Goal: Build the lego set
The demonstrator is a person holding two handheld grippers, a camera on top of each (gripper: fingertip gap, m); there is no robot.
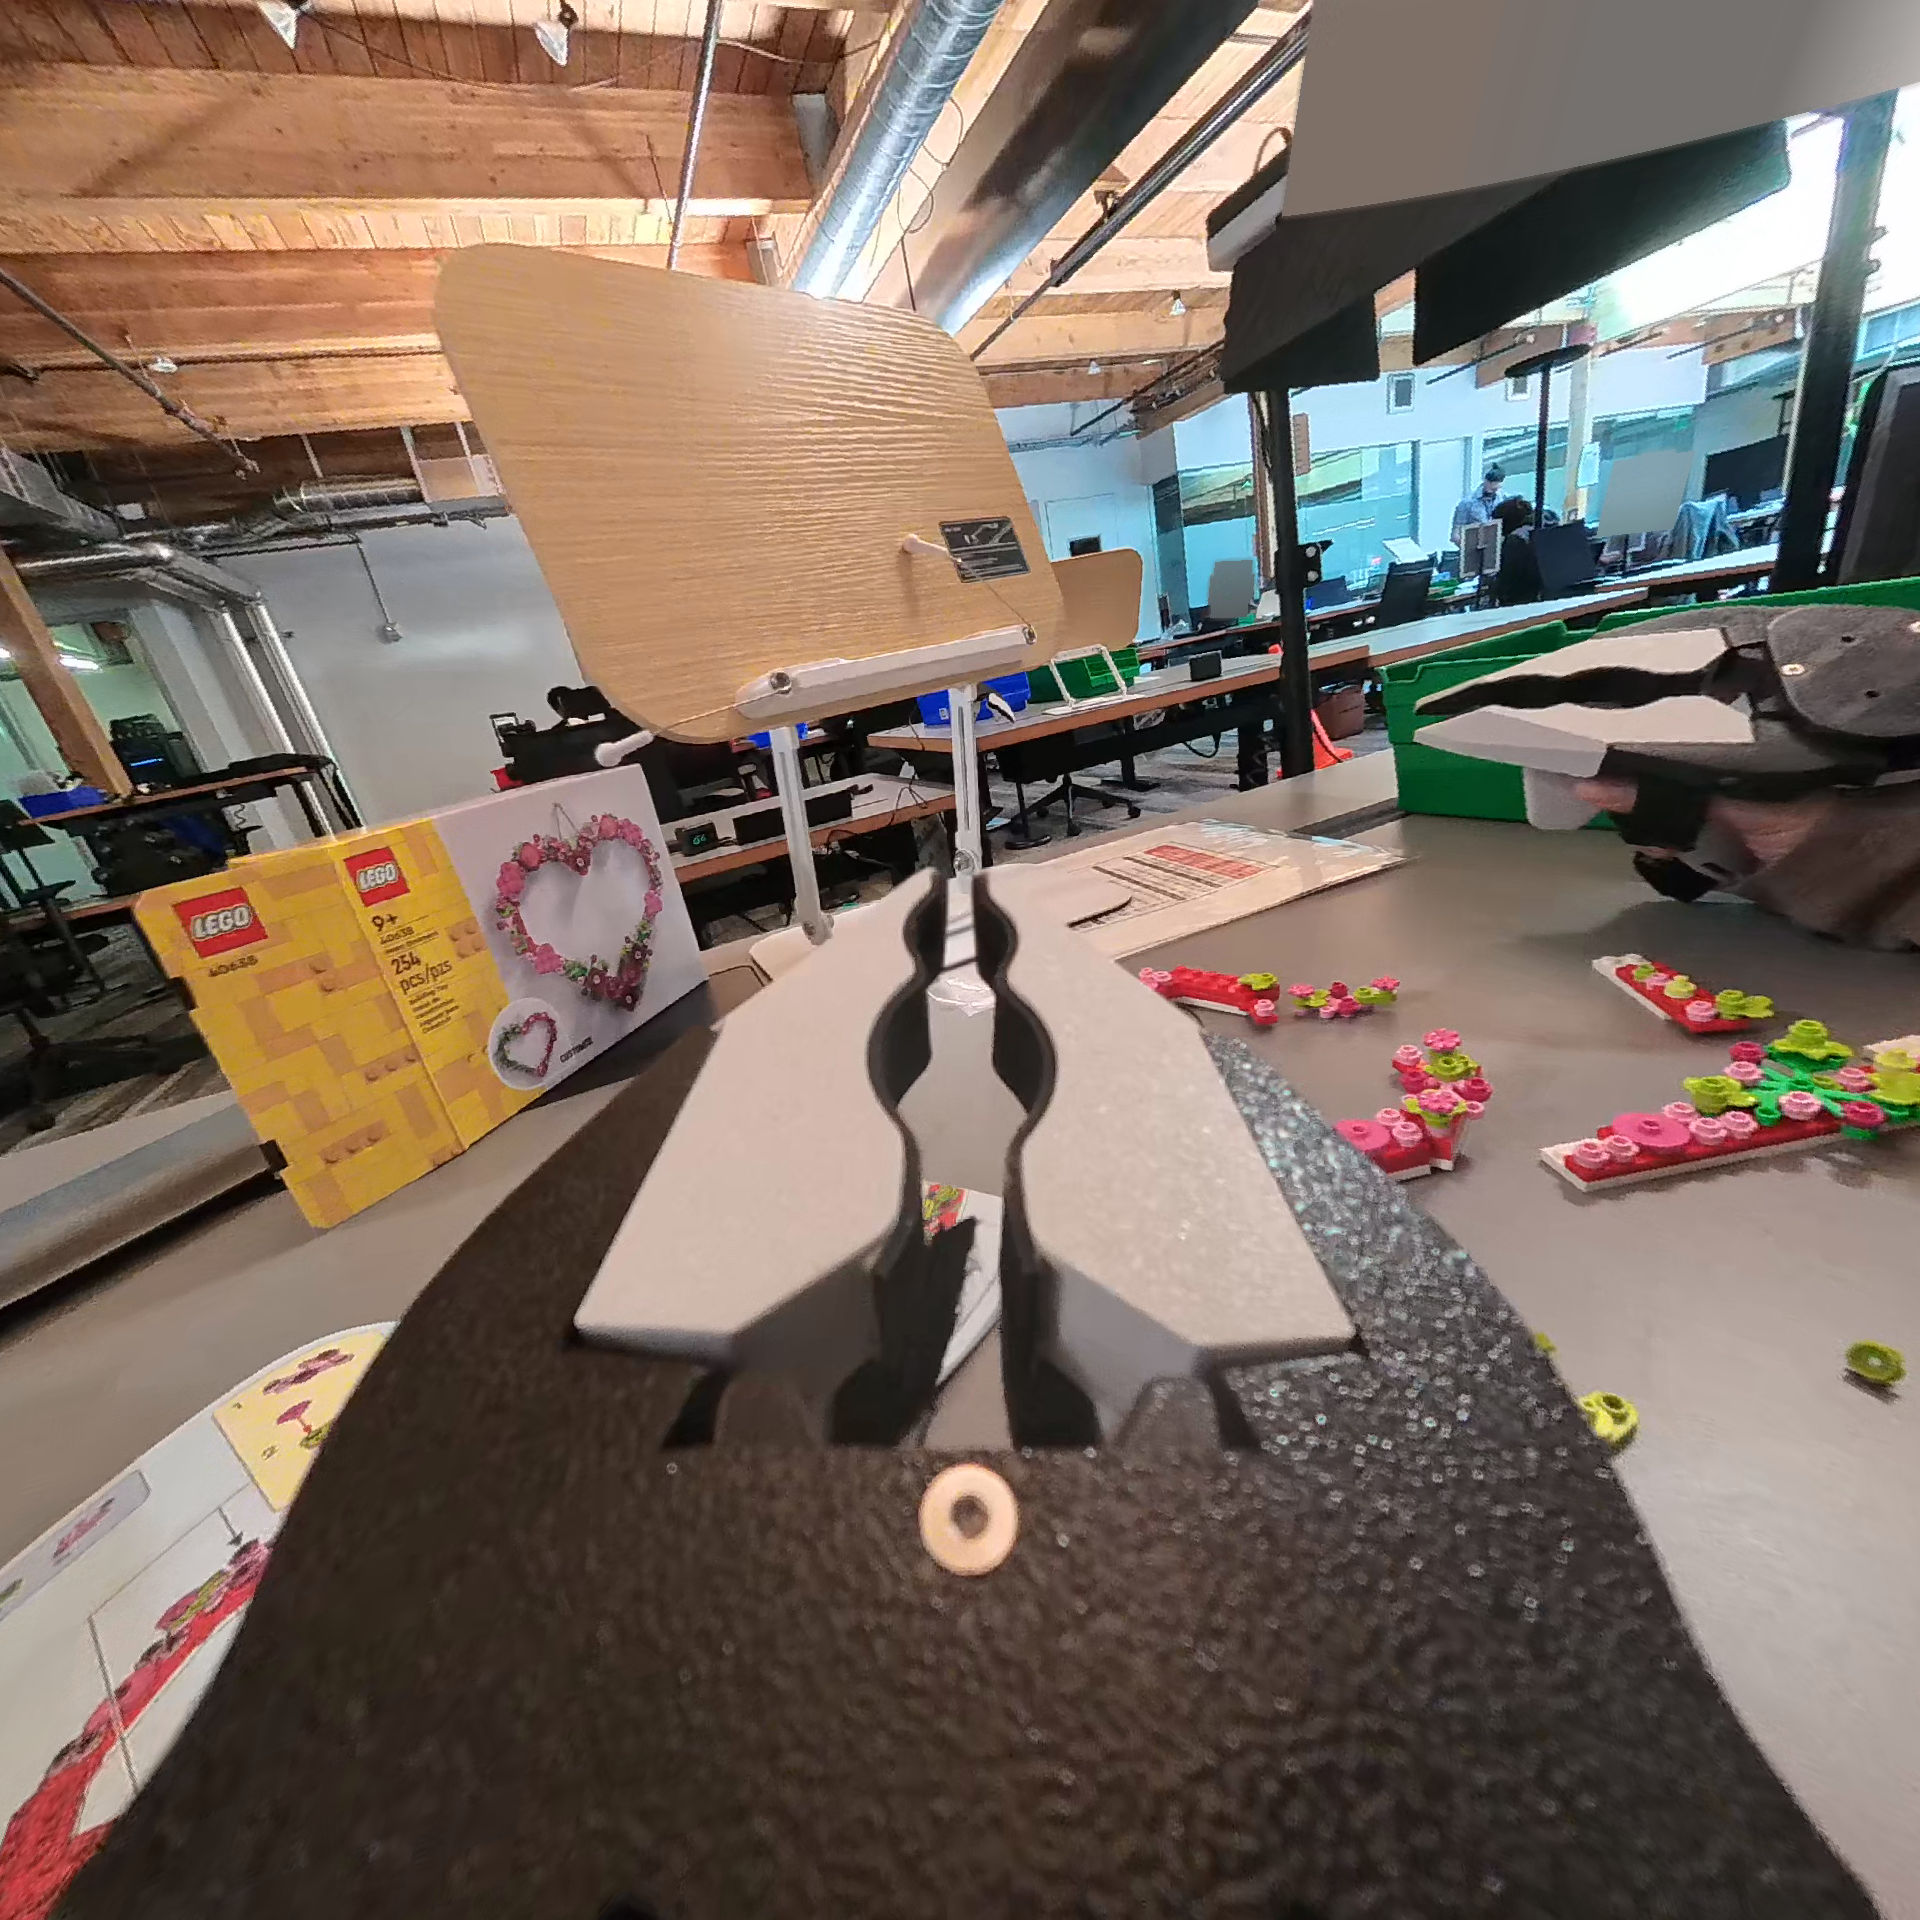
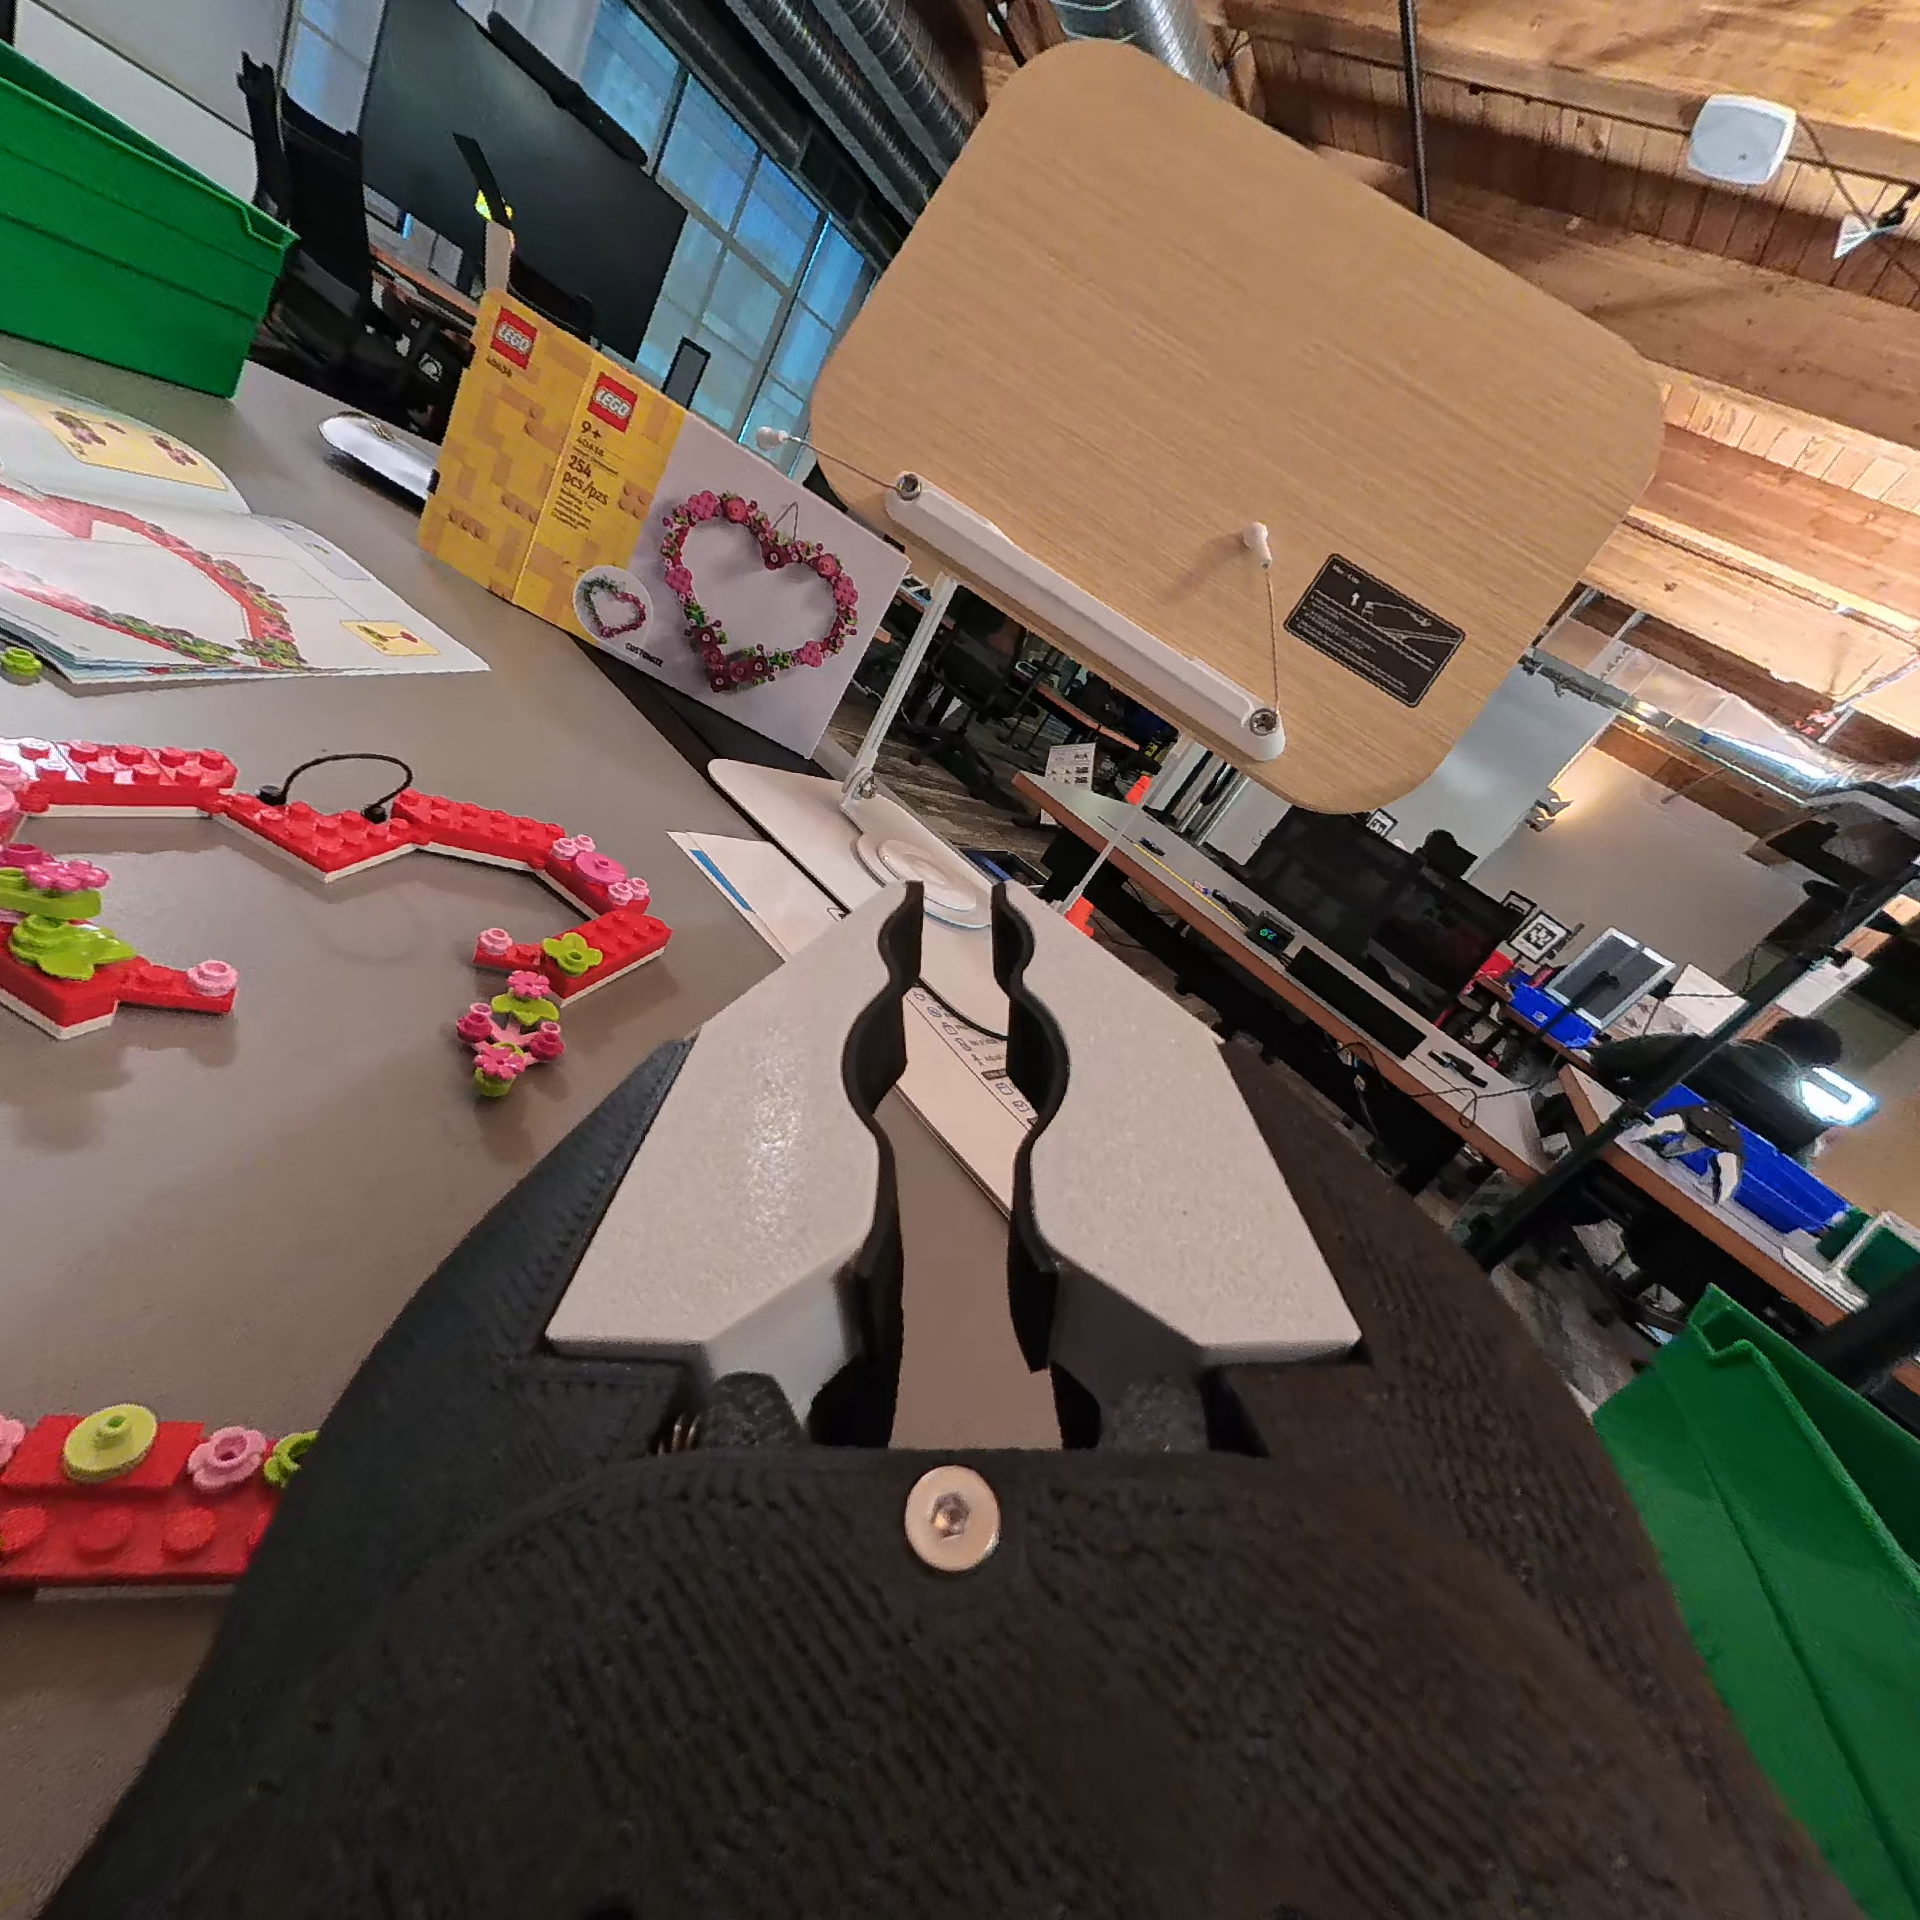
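Red Lego heart sections with pink flowers and lime leaves lie on the grey table. A long section [image 1: 1704,1132] and smaller ones [image 1: 1413,1122] lie to the right in the left wrist view. The right wrist view shows the heart frame [image 2: 343,831] with a black cord loop [image 2: 332,769], a flower cluster [image 2: 509,1029] and a near section [image 2: 114,1496]. My left gripper [image 1: 961,883] hovers over the instruction booklet [image 1: 156,1558], its jaws nearly together and empty. My right gripper [image 2: 954,894] is right of the pieces, with a narrow gap and empty. It also shows in the left wrist view [image 1: 1429,722].
The yellow set box [image 1: 416,997] [image 2: 582,499] stands at the back beside a wooden book stand [image 1: 748,499] [image 2: 1226,416]. Green bins [image 1: 1475,769] [image 2: 114,239] [image 2: 1787,1538] flank the work area. Loose lime pieces [image 1: 1875,1361] lie near the front. A laminated sheet [image 1: 1226,873] lies by the stand's base. The left gripper's tips are roughly 30 cm from the right gripper's. The near section [image 2: 114,1496] is about 12 cm from my right fingertips and 30 cm from my left.
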